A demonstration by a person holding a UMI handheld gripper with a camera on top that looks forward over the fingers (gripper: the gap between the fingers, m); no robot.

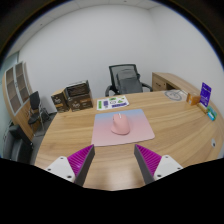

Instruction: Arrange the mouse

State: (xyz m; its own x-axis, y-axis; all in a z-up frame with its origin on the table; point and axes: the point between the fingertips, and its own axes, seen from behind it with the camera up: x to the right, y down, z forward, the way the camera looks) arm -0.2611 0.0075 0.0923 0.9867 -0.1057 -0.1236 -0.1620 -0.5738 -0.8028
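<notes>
Tongs [113, 165] spread wide and holding nothing hover low over the near edge of the wooden worktop [60, 140] — purple pads facing each other across bare wood. Just beyond them a pink mouse [120, 124] sits about centred on a pink mouse mat [123, 131]. Its long axis appears to run away from the tongs, nose likely pointing toward the far office chair [125, 78], though which end is the front is hard to tell. A clean pickup calls for a straight advance, fingers flanking the mouse's long sides — closing only once both pads are level with its middle.
</notes>
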